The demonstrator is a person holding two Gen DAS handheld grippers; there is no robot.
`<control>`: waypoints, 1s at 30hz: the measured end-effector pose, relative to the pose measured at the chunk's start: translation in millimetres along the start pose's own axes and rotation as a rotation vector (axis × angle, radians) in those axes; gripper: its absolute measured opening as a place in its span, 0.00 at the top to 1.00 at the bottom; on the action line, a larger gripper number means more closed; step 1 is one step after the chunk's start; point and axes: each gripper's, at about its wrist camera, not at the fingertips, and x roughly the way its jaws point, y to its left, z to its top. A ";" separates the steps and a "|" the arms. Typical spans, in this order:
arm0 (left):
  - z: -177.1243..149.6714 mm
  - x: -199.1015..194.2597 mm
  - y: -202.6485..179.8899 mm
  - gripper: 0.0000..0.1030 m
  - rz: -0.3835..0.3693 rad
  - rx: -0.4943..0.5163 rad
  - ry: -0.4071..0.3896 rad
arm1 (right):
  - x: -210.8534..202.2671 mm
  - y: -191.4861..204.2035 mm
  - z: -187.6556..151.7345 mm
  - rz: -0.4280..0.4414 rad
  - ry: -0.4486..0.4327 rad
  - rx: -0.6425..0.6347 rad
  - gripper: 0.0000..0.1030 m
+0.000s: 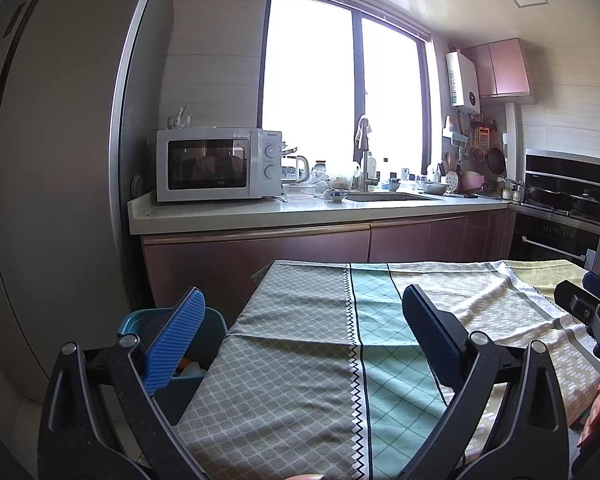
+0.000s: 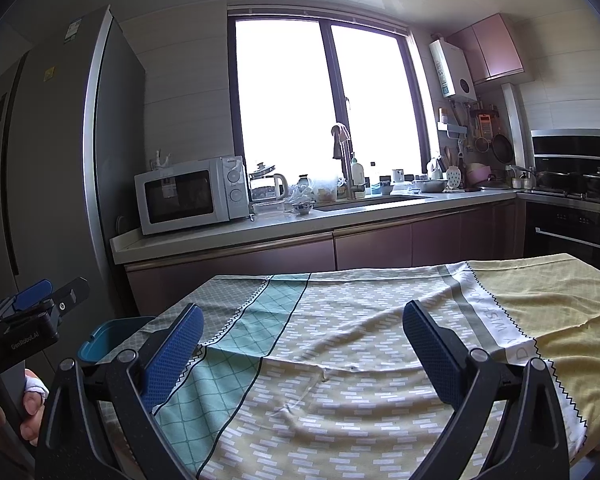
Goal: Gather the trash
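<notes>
Teal plastic trash bin (image 1: 214, 326) standing upright on the floor just beside the table's left edge, open-topped, white crumpled scraps and something orange (image 1: 185, 363) lying inside, partly hidden from view

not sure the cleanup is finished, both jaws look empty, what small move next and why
Probably tilt the left gripper down toward the blue bin to check it. Both grippers are open and hold nothing, with the right gripper over a tablecloth that shows no trash. The bin beside the table's left edge already holds something orange and white, so the collecting may be done.
</notes>
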 end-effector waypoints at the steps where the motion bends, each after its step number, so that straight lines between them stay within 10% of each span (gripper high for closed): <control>1: 0.2 -0.6 -0.2 0.05 0.000 0.000 0.001 | 0.3 0.6 -0.1 -0.002 0.000 0.000 0.06; 30: -1.3 -0.8 -3.1 0.05 0.004 0.002 0.001 | -1.6 -1.0 -1.9 -0.012 0.006 0.004 0.06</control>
